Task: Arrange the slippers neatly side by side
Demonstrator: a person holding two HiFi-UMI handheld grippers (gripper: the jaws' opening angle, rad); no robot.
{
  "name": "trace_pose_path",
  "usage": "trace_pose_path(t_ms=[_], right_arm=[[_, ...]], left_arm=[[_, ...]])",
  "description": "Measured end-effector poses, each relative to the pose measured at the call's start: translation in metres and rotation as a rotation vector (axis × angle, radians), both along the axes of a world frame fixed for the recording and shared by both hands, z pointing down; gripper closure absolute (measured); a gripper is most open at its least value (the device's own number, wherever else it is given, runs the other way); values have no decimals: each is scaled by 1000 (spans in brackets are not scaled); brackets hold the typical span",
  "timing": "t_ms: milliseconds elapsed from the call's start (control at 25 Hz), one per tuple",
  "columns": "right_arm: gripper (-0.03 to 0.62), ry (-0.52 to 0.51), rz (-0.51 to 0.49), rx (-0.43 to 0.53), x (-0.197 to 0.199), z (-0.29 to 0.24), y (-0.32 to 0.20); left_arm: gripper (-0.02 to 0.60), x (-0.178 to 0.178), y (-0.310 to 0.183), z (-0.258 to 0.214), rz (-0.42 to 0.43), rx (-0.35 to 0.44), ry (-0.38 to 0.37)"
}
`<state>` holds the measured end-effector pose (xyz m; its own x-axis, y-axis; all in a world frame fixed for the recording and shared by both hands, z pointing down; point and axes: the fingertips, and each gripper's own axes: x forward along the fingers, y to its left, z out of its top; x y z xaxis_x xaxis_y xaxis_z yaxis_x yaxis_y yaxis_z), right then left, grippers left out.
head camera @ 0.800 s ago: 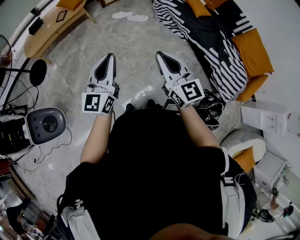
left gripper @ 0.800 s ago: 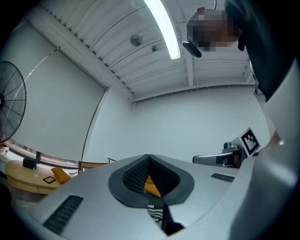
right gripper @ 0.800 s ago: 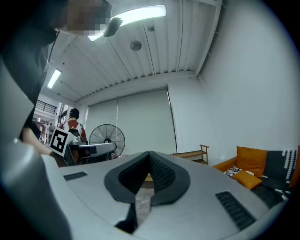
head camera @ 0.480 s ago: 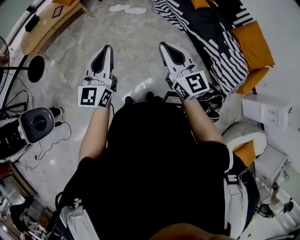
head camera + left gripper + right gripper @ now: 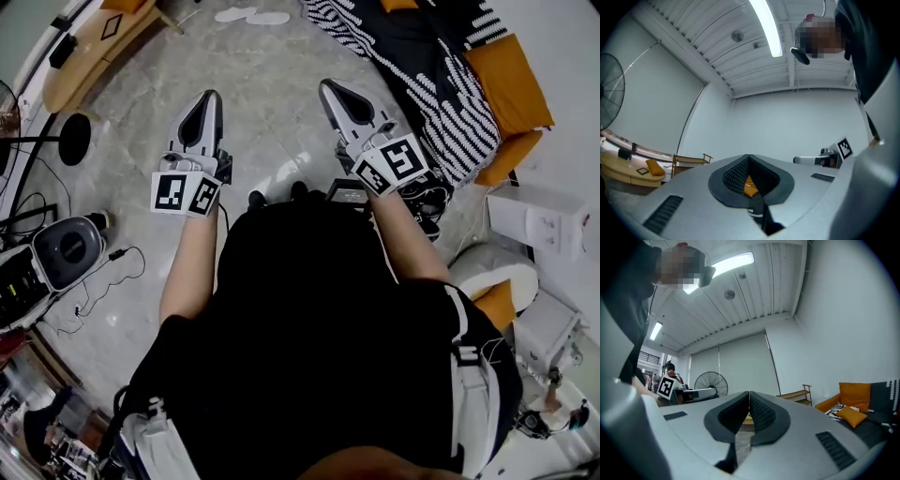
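Slippers, white and flat, two in number: lying on the grey marble floor at the far edge of the head view, just beside each other, roughly in line; contact between them not discernible. Located between the round wooden desk to the left and the black-and-white striped blanket to the right. Well apart from both claws, untouched.

Grey-and-white left claw: held level over the floor, pointing toward the slippers. Jaws clenched, black ribbed pads meeting at the tip in the left gripper view, nothing gripped. Square-marker cube at the rear, above the forearm.

Grey-and-white right claw: held level, alongside the left claw with bare floor between them. Jaws clenched, pads together in the right gripper view, nothing gripped.

Surroundings: orange cushions next to the striped blanket; black shoes on the floor just below the right claw; grey round appliance with trailing cables at the left; black round stand base near the desk. Person's black top filling the lower head view. Standing fan and low wooden shelf against the far wall in the right gripper view.
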<state>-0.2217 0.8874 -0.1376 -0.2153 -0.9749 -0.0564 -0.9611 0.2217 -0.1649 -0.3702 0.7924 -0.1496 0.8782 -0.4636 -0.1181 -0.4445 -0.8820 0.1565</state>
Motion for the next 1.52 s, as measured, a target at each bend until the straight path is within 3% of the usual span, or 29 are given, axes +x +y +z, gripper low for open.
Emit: trace_pose_path(t_ms=[160, 360, 560, 760, 1040, 1520], right_arm=[[563, 1, -26, 22, 20, 2, 5], [563, -33, 19, -6, 52, 19, 7], [563, -58, 75, -15, 72, 35, -15], [563, -33, 68, -53, 89, 45, -63], [563, -7, 21, -98, 117, 41, -168], [563, 36, 12, -117, 154, 31, -309]], left_arm=[[568, 12, 2, -2, -9, 1, 4], [568, 22, 2, 17, -11, -23, -33], [568, 34, -23, 40, 3, -75, -20], [568, 63, -79, 60, -9, -113, -9], [568, 100, -189, 62, -31, -121, 16], [568, 132, -333, 61, -24, -140, 57]])
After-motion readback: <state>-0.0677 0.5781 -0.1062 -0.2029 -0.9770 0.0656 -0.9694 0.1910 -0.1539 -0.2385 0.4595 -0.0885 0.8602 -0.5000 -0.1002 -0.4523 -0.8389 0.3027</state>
